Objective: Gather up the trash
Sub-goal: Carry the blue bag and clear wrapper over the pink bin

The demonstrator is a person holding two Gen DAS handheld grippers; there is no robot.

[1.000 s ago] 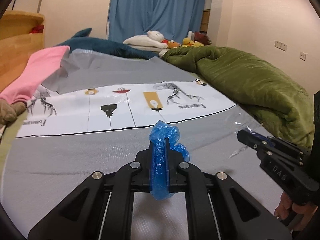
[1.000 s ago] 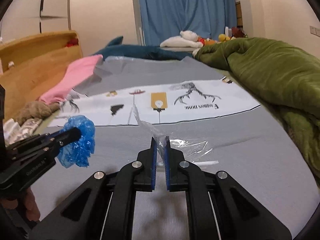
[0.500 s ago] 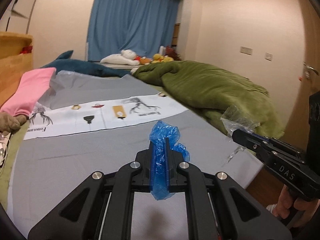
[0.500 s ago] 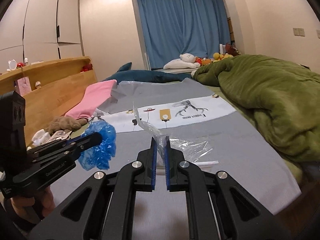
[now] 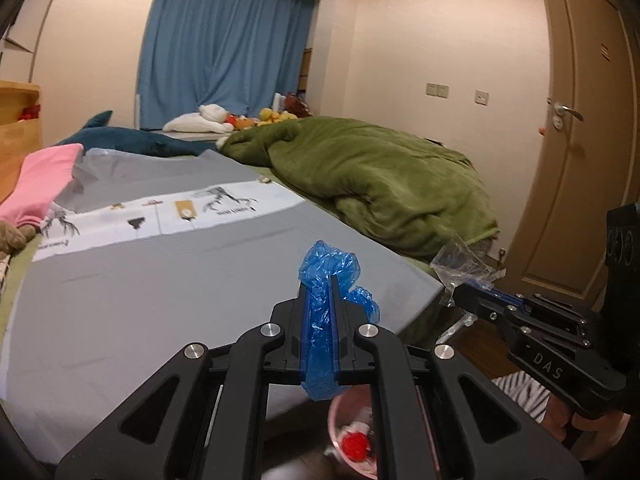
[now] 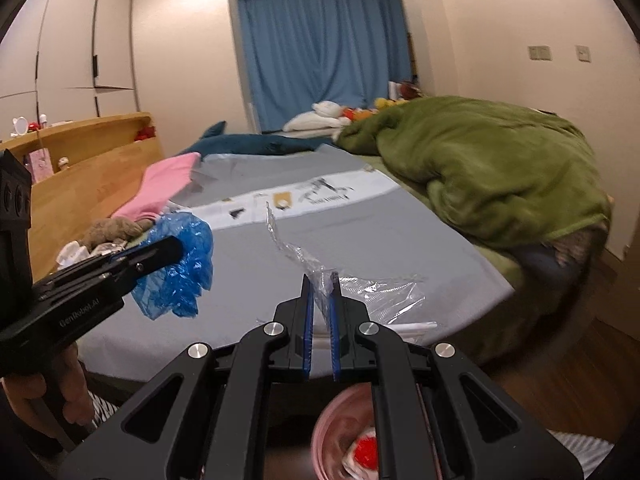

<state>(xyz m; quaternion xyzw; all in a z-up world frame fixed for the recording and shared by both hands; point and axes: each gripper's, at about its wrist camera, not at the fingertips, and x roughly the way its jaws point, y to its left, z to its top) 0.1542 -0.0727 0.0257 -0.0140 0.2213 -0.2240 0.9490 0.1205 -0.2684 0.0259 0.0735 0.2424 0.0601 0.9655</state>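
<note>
My left gripper (image 5: 320, 280) is shut on a crumpled blue plastic bag (image 5: 330, 268), which bulges above and hangs below the pads. In the right wrist view that same left gripper (image 6: 176, 246) shows at the left, with the blue plastic bag (image 6: 176, 276) dangling from it. My right gripper (image 6: 321, 280) is shut on a clear plastic wrapper (image 6: 316, 268) that trails up and to the right. The left wrist view shows the right gripper (image 5: 460, 294) at the right, holding the clear wrapper (image 5: 460, 260). Both hang past the foot of the bed, over a pink bin (image 5: 352, 432) with trash inside.
The grey bedspread (image 5: 160, 288) lies ahead, with a green duvet (image 5: 380, 176) heaped on its right side. A pink cloth (image 5: 44, 176) and a blue plush shark (image 5: 132, 140) lie at the far left. A wooden door (image 5: 576, 160) stands at the right. A wooden headboard shelf (image 6: 80, 164) runs along the left.
Both grippers have pulled back off the bed and risen a little, each keeping its trash. The bed's foot edge, the floor and the pink bin have come into view below.
</note>
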